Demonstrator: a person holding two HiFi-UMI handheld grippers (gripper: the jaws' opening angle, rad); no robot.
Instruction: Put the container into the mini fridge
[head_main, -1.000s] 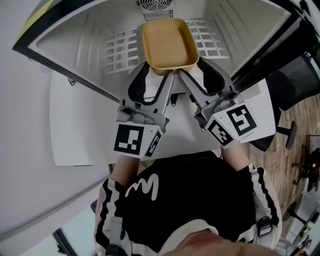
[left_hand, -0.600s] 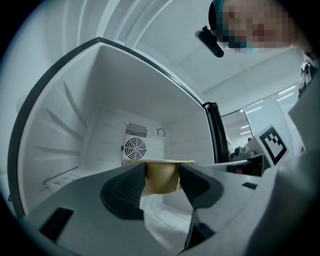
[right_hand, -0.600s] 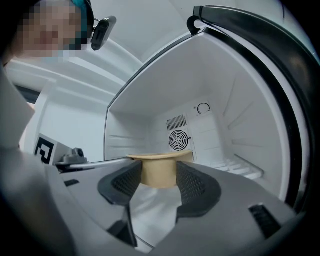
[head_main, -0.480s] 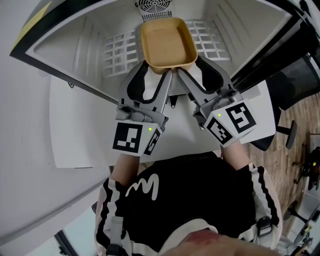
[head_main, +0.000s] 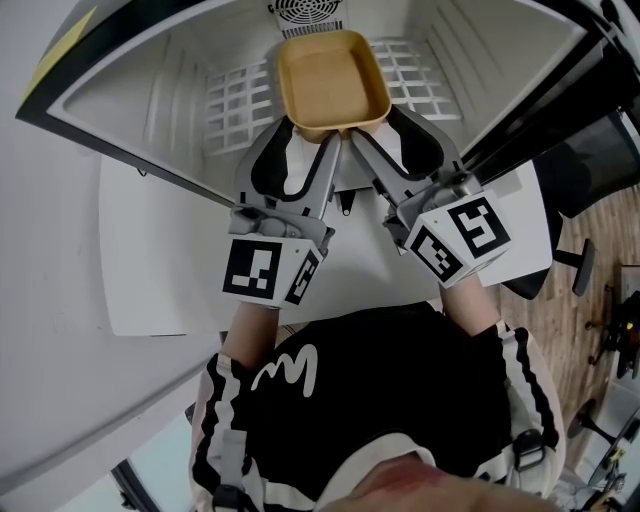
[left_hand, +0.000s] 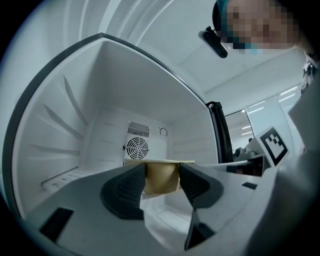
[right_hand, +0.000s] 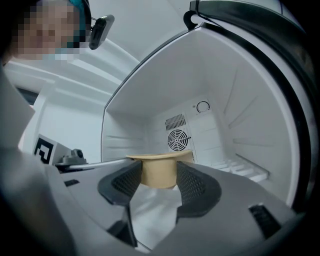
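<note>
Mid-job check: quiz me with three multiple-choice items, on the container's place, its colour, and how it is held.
1. Where is the container? A inside the open mini fridge; B on the floor; C on a chair.
2. Its colour? A blue; B tan; C black.
3. How is it held? A one gripper only; B both grippers' fingers closed on it; C untouched.
Answers: 1A, fridge walls surround it; 2B, tan in every view; 3B, left gripper and right gripper each clamp a near corner.
</note>
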